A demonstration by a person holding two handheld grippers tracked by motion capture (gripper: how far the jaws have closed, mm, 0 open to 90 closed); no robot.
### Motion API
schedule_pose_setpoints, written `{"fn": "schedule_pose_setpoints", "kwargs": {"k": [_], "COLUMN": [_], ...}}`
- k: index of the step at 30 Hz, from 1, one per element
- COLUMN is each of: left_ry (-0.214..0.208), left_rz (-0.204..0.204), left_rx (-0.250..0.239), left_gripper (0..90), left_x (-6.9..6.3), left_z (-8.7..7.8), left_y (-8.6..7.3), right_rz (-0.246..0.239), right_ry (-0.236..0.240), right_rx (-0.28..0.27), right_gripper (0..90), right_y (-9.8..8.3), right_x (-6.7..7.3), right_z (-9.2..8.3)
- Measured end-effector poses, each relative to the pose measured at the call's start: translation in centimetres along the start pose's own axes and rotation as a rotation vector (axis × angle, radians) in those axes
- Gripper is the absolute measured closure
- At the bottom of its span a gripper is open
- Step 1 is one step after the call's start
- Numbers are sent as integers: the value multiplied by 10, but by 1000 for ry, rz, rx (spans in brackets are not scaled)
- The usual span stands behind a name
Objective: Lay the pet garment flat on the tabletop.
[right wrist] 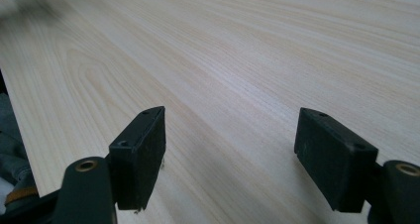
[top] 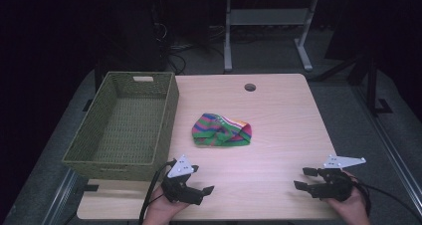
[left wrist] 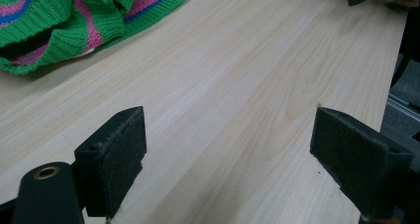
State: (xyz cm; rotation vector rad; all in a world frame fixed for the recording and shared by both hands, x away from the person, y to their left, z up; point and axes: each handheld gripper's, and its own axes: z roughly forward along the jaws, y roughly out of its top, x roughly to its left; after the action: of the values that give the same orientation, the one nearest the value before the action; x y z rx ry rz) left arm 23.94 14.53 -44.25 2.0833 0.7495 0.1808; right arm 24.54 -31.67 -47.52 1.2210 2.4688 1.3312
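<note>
High view: pale wooden table point(top: 278, 120)

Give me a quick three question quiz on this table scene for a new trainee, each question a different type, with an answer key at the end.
1. True or false: the striped knitted cloth lies inside the green woven basket.
2. Multiple choice: how do the jaws of the left gripper stand? A) shut on the cloth B) open with nothing between them C) shut on nothing
3. Fill in: the basket sits at the table's ____ side as seen in the high view.

Key
1. False: the cloth lies on the table, to the right of the basket.
2. B. The right gripper is open too.
3. left
</note>
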Motion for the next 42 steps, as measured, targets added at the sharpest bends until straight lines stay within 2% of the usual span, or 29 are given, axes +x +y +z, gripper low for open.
{"fn": "schedule_pose_setpoints", "kwargs": {"k": [7, 11, 13, 16, 19, 24, 29, 33, 37, 39, 40, 42], "left_ry": [2, -2, -8, -23, -20, -14, -9, -13, -9, -4, -5, -4], "left_rz": [8, 28, 36, 18, 16, 8, 11, 5, 8, 9, 9, 2], "left_rx": [12, 29, 28, 22, 18, 14, 17, 12, 26, 29, 28, 25], "left_gripper": [140, 140, 140, 139, 139, 139, 139, 139, 139, 139, 139, 139], "left_x": [2, -2, -3, -2, -2, 2, 2, 4, 5, 5, 5, 5], "left_z": [3, 4, 4, 2, 2, 1, 0, -1, 0, 0, 0, 0], "left_y": [0, -1, 0, 0, 0, -1, -1, -2, -2, -2, -2, -2], "right_rz": [2, 40, 34, 26, 26, -3, -16, -23, -26, -19, -18, -20], "right_ry": [10, 33, 27, 30, 33, 25, 28, 34, 35, 40, 64, 65], "right_rx": [-7, 2, 1, 6, 7, 36, 26, 40, 49, 54, 38, 50], "right_gripper": [287, 297, 292, 285, 285, 281, 278, 277, 266, 249, 248, 259], "right_y": [1, 6, 9, 15, 16, 23, 32, 36, 41, 45, 48, 51], "right_x": [-3, -4, -3, -1, 1, 6, 9, 12, 13, 14, 15, 17], "right_z": [1, 2, 3, 7, 9, 17, 22, 27, 30, 31, 31, 31]}}
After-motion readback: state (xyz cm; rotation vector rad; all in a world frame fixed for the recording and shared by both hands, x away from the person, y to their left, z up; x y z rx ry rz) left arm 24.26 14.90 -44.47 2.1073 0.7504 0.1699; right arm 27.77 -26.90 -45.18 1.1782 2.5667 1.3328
